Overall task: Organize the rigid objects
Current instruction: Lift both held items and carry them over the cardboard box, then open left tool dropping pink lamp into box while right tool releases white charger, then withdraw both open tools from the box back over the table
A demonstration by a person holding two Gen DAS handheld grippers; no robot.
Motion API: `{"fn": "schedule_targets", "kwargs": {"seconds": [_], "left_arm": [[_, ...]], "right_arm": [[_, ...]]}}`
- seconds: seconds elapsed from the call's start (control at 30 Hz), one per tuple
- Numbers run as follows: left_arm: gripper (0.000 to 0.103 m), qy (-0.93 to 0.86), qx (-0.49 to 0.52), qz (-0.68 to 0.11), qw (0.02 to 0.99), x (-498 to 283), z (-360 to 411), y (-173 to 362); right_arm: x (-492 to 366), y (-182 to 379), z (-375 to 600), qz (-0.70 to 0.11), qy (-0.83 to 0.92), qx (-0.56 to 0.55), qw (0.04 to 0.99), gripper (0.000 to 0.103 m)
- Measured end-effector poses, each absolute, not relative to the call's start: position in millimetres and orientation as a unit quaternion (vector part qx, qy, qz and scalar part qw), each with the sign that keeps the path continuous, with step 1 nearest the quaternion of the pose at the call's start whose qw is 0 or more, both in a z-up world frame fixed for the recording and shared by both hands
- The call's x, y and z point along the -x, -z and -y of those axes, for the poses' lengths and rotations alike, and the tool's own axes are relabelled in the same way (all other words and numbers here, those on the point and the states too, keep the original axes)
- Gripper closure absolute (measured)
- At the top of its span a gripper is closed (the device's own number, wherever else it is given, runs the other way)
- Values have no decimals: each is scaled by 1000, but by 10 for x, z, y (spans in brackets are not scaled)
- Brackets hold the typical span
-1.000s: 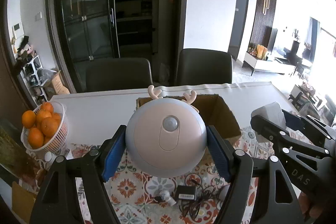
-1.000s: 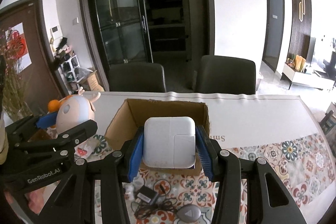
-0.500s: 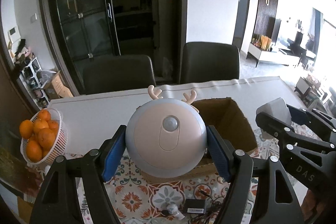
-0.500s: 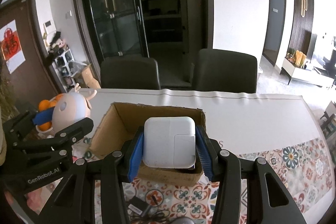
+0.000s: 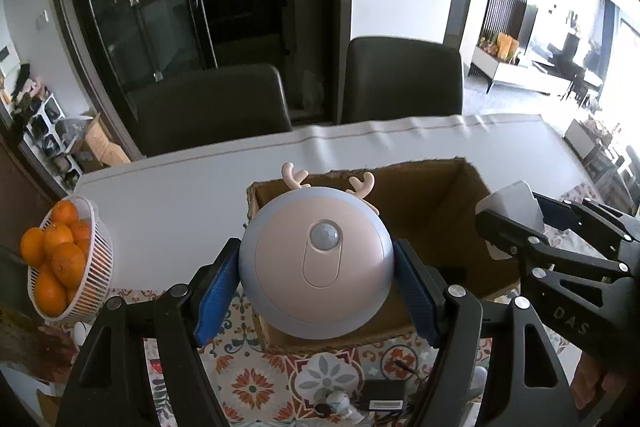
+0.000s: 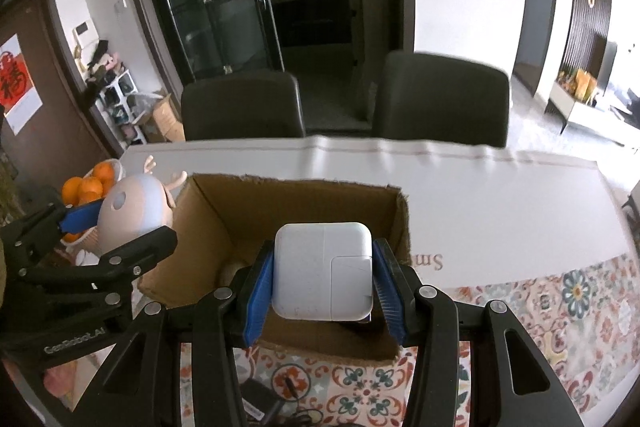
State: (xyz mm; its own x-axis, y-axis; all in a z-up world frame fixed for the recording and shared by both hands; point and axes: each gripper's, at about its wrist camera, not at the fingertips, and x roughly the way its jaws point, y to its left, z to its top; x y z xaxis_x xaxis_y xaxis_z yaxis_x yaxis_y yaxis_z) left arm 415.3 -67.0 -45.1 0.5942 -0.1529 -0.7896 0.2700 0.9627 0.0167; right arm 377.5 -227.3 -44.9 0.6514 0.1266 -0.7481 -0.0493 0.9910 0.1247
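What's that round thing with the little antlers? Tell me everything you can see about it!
The round deer-shaped gadget looks like smooth plastic: a pale pink face ringed in light blue, two small beige antlers on top, and a grey dome sitting in an oval panel at its middle. The left gripper clamps it from both sides with blue pads. It is held in the air, face toward the camera, above the left part of the open cardboard box. Only the pads touch it.

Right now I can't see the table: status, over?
Left gripper shut on deer night light. Right gripper shut on white charger. Both above open cardboard box; path clear.
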Motion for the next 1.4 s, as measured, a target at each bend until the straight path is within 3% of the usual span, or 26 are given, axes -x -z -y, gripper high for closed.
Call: {"fn": "schedule_targets", "kwargs": {"seconds": [0.53, 0.63, 1.4], "left_arm": [[29, 124, -49, -493, 860, -4417, 681, 805], [29, 121, -47, -496, 858, -4427, 694, 812], [13, 70, -54, -432, 898, -3850, 601, 277]], "right_arm": [[-4103, 831, 2310, -477, -55, -58, 875, 55], [-4111, 830, 2323, -476, -54, -61, 876, 50], [-3570, 377, 2350, -423, -20, -53, 904, 44]]}}
